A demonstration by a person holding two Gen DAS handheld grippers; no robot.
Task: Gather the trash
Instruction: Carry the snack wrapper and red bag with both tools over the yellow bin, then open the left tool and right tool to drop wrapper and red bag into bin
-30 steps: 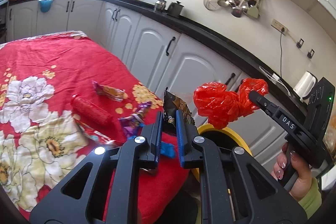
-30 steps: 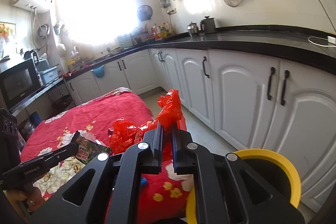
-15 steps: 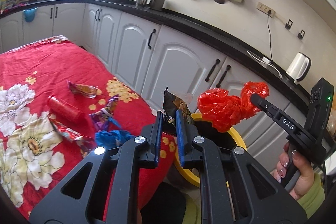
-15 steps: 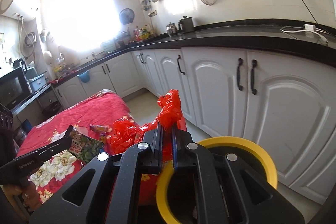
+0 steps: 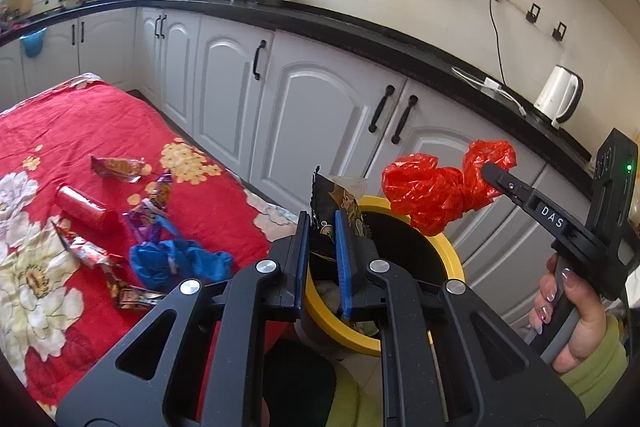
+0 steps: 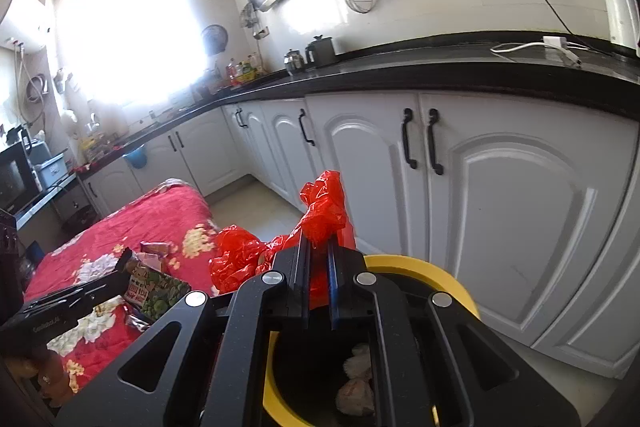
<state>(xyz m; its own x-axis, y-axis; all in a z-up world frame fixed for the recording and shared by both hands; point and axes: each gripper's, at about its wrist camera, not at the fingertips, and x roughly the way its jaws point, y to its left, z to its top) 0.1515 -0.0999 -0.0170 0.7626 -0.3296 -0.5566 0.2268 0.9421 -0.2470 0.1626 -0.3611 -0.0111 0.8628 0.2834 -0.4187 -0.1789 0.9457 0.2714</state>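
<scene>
My left gripper (image 5: pixel 322 219) is shut on a dark snack wrapper (image 5: pixel 334 199), held over the near rim of a yellow-rimmed black trash bin (image 5: pixel 450 255). My right gripper (image 6: pixel 318 247) is shut on a crumpled red plastic bag (image 6: pixel 320 207), also above the bin (image 6: pixel 444 277). In the left wrist view the red bag (image 5: pixel 424 191) hangs over the bin's far side from the right gripper (image 5: pixel 490 171). The right wrist view shows the left gripper (image 6: pixel 120 269) with the wrapper (image 6: pixel 154 291) at lower left. White crumpled trash (image 6: pixel 356 383) lies inside the bin.
A table under a red flowered cloth (image 5: pixel 80 131) carries a blue bag (image 5: pixel 176 263), a red tube (image 5: pixel 84 207) and several foil wrappers (image 5: pixel 116 167). White cabinets (image 5: pixel 316 115) with a black counter run behind the bin. A hand (image 5: pixel 576 323) holds the right gripper's handle.
Both grippers have travelled away from the table toward the bin, carrying their trash. The bin has come further under both of them and its inside now shows.
</scene>
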